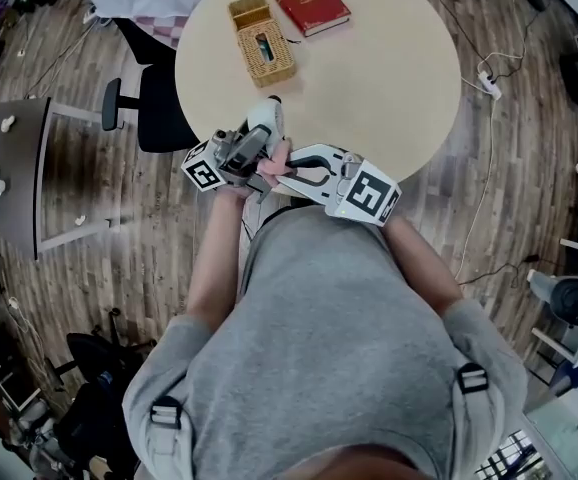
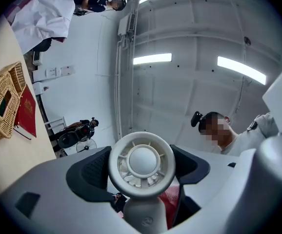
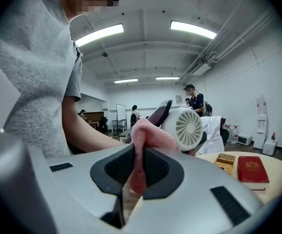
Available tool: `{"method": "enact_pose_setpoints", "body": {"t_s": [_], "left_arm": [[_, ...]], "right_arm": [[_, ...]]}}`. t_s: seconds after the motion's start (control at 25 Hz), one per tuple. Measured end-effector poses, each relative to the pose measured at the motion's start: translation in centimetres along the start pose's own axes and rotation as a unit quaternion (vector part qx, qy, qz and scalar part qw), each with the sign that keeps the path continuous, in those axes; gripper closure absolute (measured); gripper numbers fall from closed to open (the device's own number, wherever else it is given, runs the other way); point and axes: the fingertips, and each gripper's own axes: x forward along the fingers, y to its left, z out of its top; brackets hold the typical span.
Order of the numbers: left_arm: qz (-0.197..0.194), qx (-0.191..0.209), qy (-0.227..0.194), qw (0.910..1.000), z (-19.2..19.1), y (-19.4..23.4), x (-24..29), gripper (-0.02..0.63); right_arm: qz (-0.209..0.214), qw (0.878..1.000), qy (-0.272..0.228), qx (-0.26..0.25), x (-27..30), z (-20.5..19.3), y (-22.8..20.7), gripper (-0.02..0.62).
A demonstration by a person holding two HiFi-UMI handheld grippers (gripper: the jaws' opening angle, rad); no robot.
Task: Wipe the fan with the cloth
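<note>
The left tongs (image 1: pixel 237 155) are clenched on the stem of a small white handheld fan (image 2: pixel 141 162). Its round slatted head stands up between the two jaws and faces back along them. The right tongs (image 3: pixel 140 168) are clamped on a pink waffle-weave cloth (image 3: pixel 148 133), and a fold of it bulges out past the jaw tips.

Both are held in the air close to the person's chest, at the near edge of the round beige bench (image 1: pixel 389 78). Neither rests on it. A wicker basket (image 1: pixel 262 43) and a red hardback book (image 1: pixel 309 1) lie well apart at the far side.

From the right tongs the fan head lies just ahead and slightly right, and the cloth fold seems to touch its side. The fan's long axis points away from the person, so the wipe looks like a short forward stroke across the head.
</note>
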Motion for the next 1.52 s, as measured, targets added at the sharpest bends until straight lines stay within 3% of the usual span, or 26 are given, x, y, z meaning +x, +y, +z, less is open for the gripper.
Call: {"method": "enact_pose_setpoints", "body": {"t_s": [0.12, 0.28, 0.44, 0.56, 0.68, 0.8, 0.88, 1.16, 1.32, 1.52], "left_arm": [[0.031, 0.021, 0.03, 0.9988, -1.0, 0.8, 0.7, 0.229], [0.056, 0.032, 0.037, 0.9973, -1.0, 1.7, 0.6, 0.229], [0.074, 0.037, 0.017, 0.9965, -0.2, 2.5, 0.1, 0.229], [0.057, 0.027, -0.011, 0.998, 0.9, 2.3, 0.0, 0.229], [0.039, 0.016, -0.039, 0.9984, 2.4, 1.6, -0.2, 0.229], [-0.017, -0.012, -0.052, 0.9985, 2.8, 0.2, -0.3, 0.229], [-0.043, -0.022, -0.036, 0.9982, 2.1, -0.3, -0.1, 0.229], [-0.053, -0.048, 0.009, 0.9974, -1.0, -0.7, 1.0, 0.229], [-0.02, -0.041, 0.042, 0.9981, -2.2, 0.8, 0.7, 0.23], [0.037, -0.035, 0.069, 0.9963, -3.6, 3.7, -0.5, 0.229]], "right_arm": [[-0.038, 0.999, -0.01, -0.006, -0.1, 0.6, -1.2, 0.552], [-0.082, 0.996, -0.006, -0.025, -0.3, 0.5, -2.9, 0.552], [-0.069, 0.997, 0.009, -0.016, 0.3, -0.7, -2.8, 0.554], [-0.045, 0.998, 0.034, -0.032, 0.3, -2.1, -2.2, 0.554], [-0.048, 0.999, 0.017, -0.002, -0.2, -2.3, -2.0, 0.554], [-0.06, 0.998, -0.005, 0.03, -1.5, -2.5, -2.9, 0.552], [-0.064, 0.998, -0.006, 0.02, -2.1, -2.9, -3.8, 0.552], [-0.091, 0.994, -0.04, 0.034, -3.1, -1.3, -5.7, 0.552], [-0.065, 0.991, -0.077, 0.089, -3.5, -1.3, -4.7, 0.552], [-0.048, 0.992, -0.028, 0.111, -2.3, -4.7, -3.2, 0.554]]}}
